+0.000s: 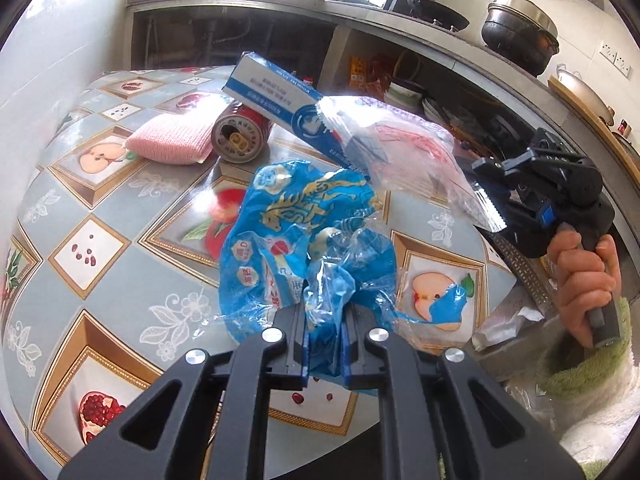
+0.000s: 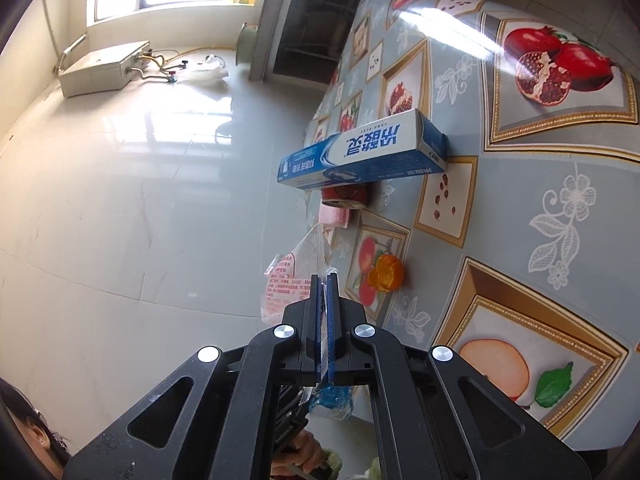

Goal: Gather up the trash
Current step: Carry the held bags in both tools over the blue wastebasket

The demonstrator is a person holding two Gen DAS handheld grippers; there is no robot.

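Left tool (image 1: 324,332) clamped on a crumpled blue plastic wrapper (image 1: 308,240), held up above the fruit-print tabletop (image 1: 100,248). Right tool (image 2: 323,300) pinched nearly flat on a clear plastic bag with red print (image 2: 282,284), also lifted off the surface, right hand (image 1: 584,280) gripping the handle. Still lying on the tabletop: a blue toothpaste box (image 2: 360,152) propped on a red can (image 1: 240,132), a pink sponge (image 1: 172,140) just beside it, and a small orange plastic piece (image 2: 386,274) nearby.
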